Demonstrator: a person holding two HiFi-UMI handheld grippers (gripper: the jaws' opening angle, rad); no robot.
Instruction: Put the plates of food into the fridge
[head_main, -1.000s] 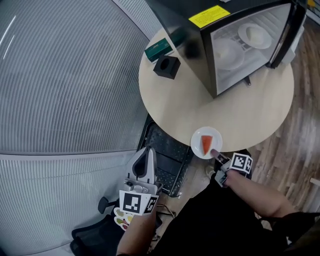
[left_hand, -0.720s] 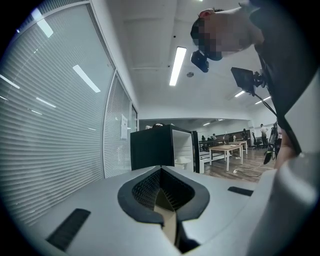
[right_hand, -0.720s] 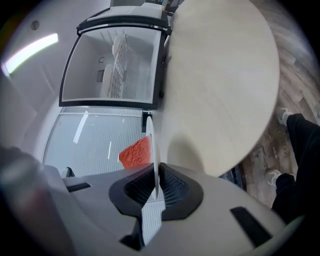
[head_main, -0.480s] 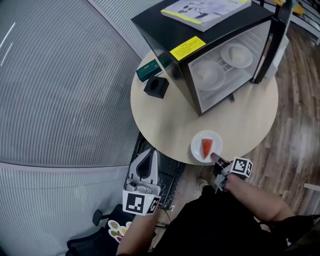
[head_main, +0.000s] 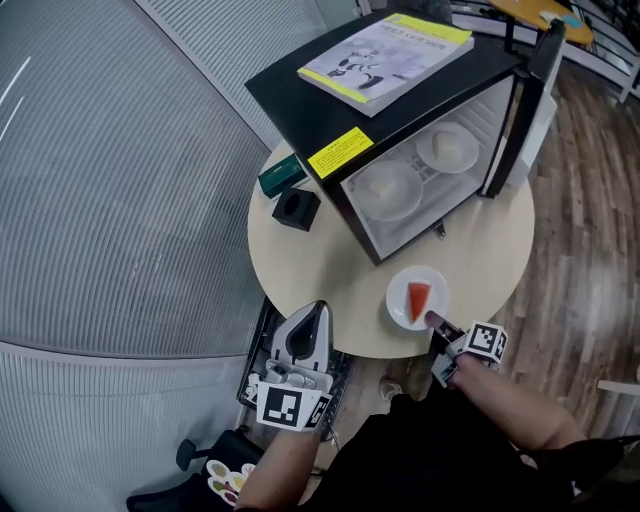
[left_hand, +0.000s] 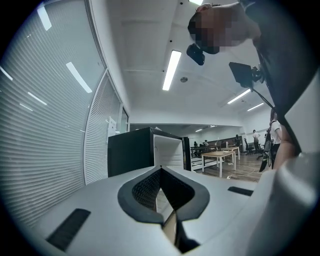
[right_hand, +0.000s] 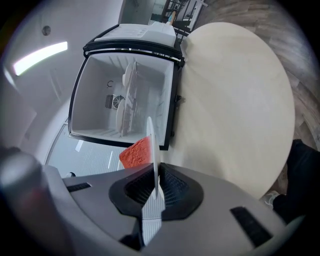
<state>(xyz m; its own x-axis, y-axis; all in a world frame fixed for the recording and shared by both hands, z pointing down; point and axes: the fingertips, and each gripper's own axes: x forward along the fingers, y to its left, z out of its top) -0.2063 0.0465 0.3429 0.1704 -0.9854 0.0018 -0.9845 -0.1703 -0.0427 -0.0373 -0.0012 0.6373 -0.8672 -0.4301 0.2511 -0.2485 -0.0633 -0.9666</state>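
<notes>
A small white plate (head_main: 418, 298) with a red slice of food (head_main: 418, 297) hovers over the near edge of the round table (head_main: 320, 265). My right gripper (head_main: 432, 319) is shut on the plate's near rim. In the right gripper view the plate (right_hand: 150, 145) stands edge-on between the jaws of the right gripper (right_hand: 155, 187), with the red slice (right_hand: 136, 152) to its left. The black mini fridge (head_main: 400, 130) stands open ahead, with two white plates (head_main: 447, 146) on its shelf. My left gripper (head_main: 316, 312) is shut and empty by the table's near edge; in its own view the left gripper (left_hand: 161, 172) faces the fridge (left_hand: 132, 152).
The fridge door (head_main: 530, 85) swings out to the right. A booklet (head_main: 385, 48) lies on the fridge top. A black cube (head_main: 296, 209) and a green box (head_main: 282, 176) sit on the table left of the fridge. A black crate (head_main: 258, 352) lies below the table edge.
Both grippers have moved forward toward the table and fridge. The right one carried the plate up and further over the tabletop; the left one came up to the table's edge.
</notes>
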